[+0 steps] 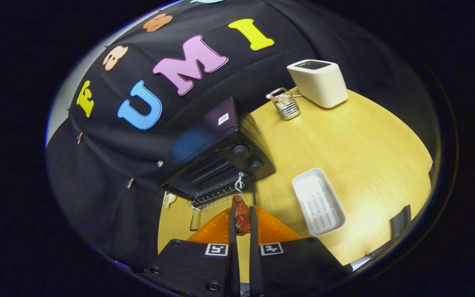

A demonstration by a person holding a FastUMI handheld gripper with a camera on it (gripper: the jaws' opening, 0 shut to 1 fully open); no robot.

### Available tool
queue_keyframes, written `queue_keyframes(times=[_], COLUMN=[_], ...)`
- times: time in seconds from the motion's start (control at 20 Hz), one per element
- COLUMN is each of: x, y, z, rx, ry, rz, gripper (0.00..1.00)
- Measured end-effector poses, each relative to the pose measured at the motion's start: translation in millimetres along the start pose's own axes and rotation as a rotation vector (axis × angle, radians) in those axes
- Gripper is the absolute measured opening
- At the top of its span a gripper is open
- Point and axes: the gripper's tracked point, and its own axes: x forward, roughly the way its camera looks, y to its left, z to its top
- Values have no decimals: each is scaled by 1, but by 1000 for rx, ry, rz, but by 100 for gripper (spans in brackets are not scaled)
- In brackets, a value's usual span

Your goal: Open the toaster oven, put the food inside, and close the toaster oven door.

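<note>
My gripper [242, 216] is shut on a reddish-brown piece of food [241, 215], which sticks out between the two fingertips. Just ahead stands the black toaster oven [217, 152] on the wooden table [365, 140]. Its door [204, 212] hangs open and down in front of the cavity, where a wire rack [217, 175] shows. The food hovers above the lowered door, close to the oven's mouth. Two knobs [241, 151] sit on the oven's right panel.
A white ridged tray [318, 202] lies on the table right of the fingers. Farther back stand a white toaster [319, 82] and a small wire basket [285, 104]. A dark object [400, 220] sits near the table's right edge.
</note>
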Motion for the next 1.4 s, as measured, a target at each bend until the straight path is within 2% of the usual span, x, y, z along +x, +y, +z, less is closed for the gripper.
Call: queue_keyframes(times=[0.25,0.4,0.55,0.8,1.1,1.4], x=[53,88,123,169,196,202], y=[62,82,90,91,91,89], z=[-1,5,5,2,2,6], rx=[-12,-18,-8,87,60,32], ry=[-58,-105,-145,-217,-298,-370], rz=[68,78,78,70,60,35], gripper=[14,13,13,13,13,14])
